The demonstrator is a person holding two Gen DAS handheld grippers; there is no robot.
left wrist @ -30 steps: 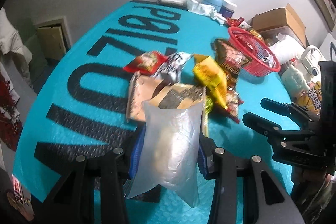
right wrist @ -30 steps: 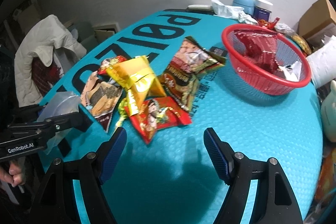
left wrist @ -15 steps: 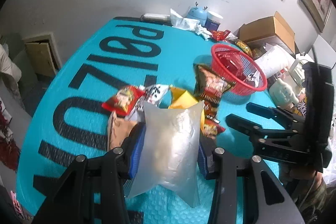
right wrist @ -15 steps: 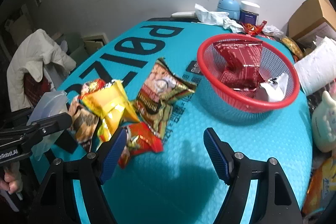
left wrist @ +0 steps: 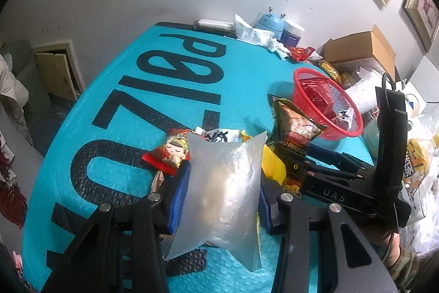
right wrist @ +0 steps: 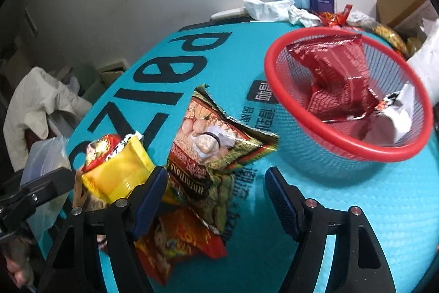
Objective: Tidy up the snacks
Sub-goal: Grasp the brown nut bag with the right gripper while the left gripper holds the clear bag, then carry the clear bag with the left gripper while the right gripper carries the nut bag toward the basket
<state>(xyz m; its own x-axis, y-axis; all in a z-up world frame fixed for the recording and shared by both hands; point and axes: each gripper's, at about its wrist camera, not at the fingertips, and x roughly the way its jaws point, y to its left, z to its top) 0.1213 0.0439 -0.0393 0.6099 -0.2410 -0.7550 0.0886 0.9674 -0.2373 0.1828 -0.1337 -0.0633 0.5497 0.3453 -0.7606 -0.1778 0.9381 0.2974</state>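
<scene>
A clear puffy packet (left wrist: 222, 194) stands upright, held off the table between two blue fingers (left wrist: 179, 197). Behind it a pile of snacks lies on the table: a red packet with a cartoon face (left wrist: 170, 153), a yellow packet (right wrist: 118, 172), and a green-brown nut packet (right wrist: 211, 144) near the red basket (right wrist: 354, 147). In the basket lie a dark red packet (right wrist: 340, 78) and a white wrapper (right wrist: 400, 111).

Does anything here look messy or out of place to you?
Yes. Several snack packets lie heaped and overlapping on the teal mat, outside the red basket, which holds only a couple. Crumpled tissue sits at the far edge.
</scene>
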